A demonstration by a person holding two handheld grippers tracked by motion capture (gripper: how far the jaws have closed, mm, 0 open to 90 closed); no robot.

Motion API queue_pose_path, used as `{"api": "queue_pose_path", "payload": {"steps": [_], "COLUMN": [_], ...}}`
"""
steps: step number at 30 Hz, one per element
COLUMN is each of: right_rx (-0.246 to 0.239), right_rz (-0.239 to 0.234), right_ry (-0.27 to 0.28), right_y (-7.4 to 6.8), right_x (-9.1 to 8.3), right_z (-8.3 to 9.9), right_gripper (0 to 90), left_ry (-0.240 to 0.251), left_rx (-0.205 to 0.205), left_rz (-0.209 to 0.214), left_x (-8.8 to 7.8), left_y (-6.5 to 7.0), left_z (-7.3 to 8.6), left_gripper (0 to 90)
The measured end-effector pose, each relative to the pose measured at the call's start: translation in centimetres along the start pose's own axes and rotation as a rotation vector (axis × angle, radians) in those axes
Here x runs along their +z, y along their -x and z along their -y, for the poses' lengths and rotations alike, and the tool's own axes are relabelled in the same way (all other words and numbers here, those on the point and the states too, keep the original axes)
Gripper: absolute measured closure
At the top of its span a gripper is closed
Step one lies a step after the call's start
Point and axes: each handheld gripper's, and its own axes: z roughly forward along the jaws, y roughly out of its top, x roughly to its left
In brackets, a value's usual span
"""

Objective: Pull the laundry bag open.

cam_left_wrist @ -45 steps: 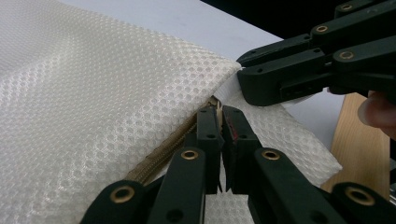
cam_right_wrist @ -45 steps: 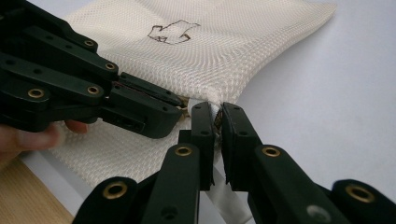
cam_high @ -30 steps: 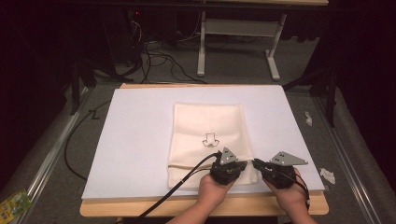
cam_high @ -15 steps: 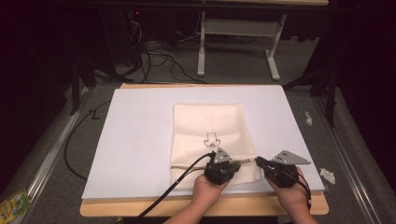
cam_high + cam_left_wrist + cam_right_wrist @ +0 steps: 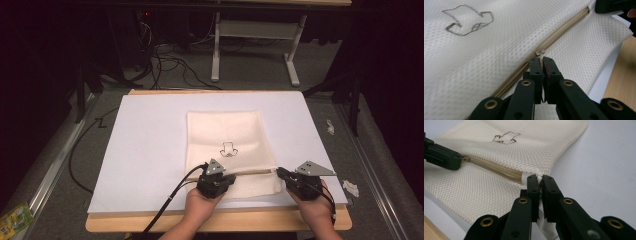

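The cream mesh bag [image 5: 227, 150] lies flat on the white sheet [image 5: 145, 150], near the sheet's front edge, and its tan zipper [image 5: 559, 32] runs across its lower part. Your left gripper [image 5: 541, 60] has its jaws pressed together on the small metal zipper pull [image 5: 540, 52]; you can see the pull standing up between the tips in the left gripper view. Your right gripper [image 5: 539, 181] is clamped on the bag's edge at the end of the zipper, where a white tab [image 5: 524, 178] of fabric shows just beside the jaws.

Compared with a second ago, the left gripper sits further from the right one along the zipper, toward the bag's left side, while the right one has stayed at the bag's right edge. Judging by that, you are drawing the slider along while anchoring the bag, and the stroke looks well along, since the pull is now close to the bag's left edge. Whether the track between the grippers is open or joined cannot be told from these views.

As for contents, the bag lies flat with no bulge, so it seems empty, though the weave hides the inside. An outline drawing [image 5: 229, 149] is printed above the zipper.
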Motion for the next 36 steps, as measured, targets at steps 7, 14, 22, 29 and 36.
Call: {"api": "queue_pose_path", "payload": {"steps": [7,14,22,29,36], "right_rx": [0.017,0.026,0.052,0.054,0.092], "right_rz": [0.025,0.031,0.018,0.017,0.053], "right_ry": [-0.005,-0.012,-0.017,-0.002,0.060], "right_y": [0.7,1.0,1.9,1.8,3.7], "right_x": [-0.1,-0.1,-0.1,0.0,-1.4], "right_z": [0.2,0.4,0.9,1.3,1.8], "right_gripper": [86.3,86.3,86.3,80.4,53.3], "left_ry": [-0.037,-0.076,-0.053,0.014,0.111], "left_rx": [-0.018,-0.002,-0.007,-0.030,0.039], "left_rz": [-0.054,-0.101,-0.119,-0.090,-0.297], "left_x": [-3.2,-6.7,-10.3,-11.5,-13.5], "left_y": [-2.7,-4.8,-7.3,-9.0,-10.0], "left_z": [1.1,2.2,3.9,4.5,4.4], "left_gripper": [87.5,87.5,87.5,70.9,40.4]}}
